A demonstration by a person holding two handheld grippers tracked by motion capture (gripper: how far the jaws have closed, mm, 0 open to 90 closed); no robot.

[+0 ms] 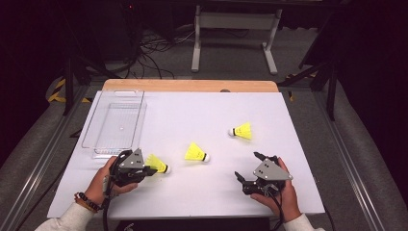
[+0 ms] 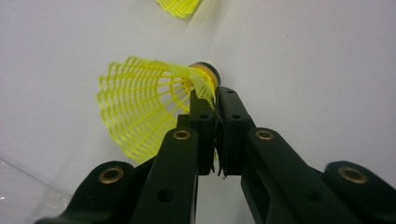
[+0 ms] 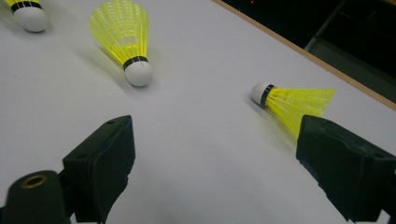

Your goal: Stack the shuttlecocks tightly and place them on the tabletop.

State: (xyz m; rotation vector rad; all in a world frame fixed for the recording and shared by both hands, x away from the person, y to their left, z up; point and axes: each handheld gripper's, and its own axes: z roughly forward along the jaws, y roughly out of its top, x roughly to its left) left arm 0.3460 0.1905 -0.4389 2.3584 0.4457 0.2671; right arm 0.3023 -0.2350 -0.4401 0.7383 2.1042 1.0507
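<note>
**Near the front left of the tabletop, a shuttlecock pinched by its skirt**

Between the jaws of the left gripper [image 2: 211, 100] sits a yellow shuttlecock [image 2: 140, 105], caught by the narrow end of its mesh skirt just behind the cork. The jaws are pressed nearly together on the plastic mesh, which bunches where they bite. In the high view this held shuttlecock [image 1: 157, 163] lies at the front left of the white tabletop [image 1: 192, 110], its skirt at the gripper [image 1: 150, 169] and its cork pointing right.

A second shuttlecock [image 1: 196, 153] lies just to the right of the first, cork also pointing right. A third shuttlecock [image 1: 241, 131] rests farther back and to the right, cork pointing left.

The right gripper [image 1: 246, 166] rests at the front right of the tabletop with its jaws spread wide and nothing between them; in the right gripper view the second shuttlecock [image 3: 123, 39] and the third [image 3: 294, 103] lie ahead of the jaws, apart from them.

A clear plastic tray [image 1: 115, 122] stands at the back left of the tabletop, just beyond the left hand [image 1: 103, 183]. Nothing lies in it.
</note>
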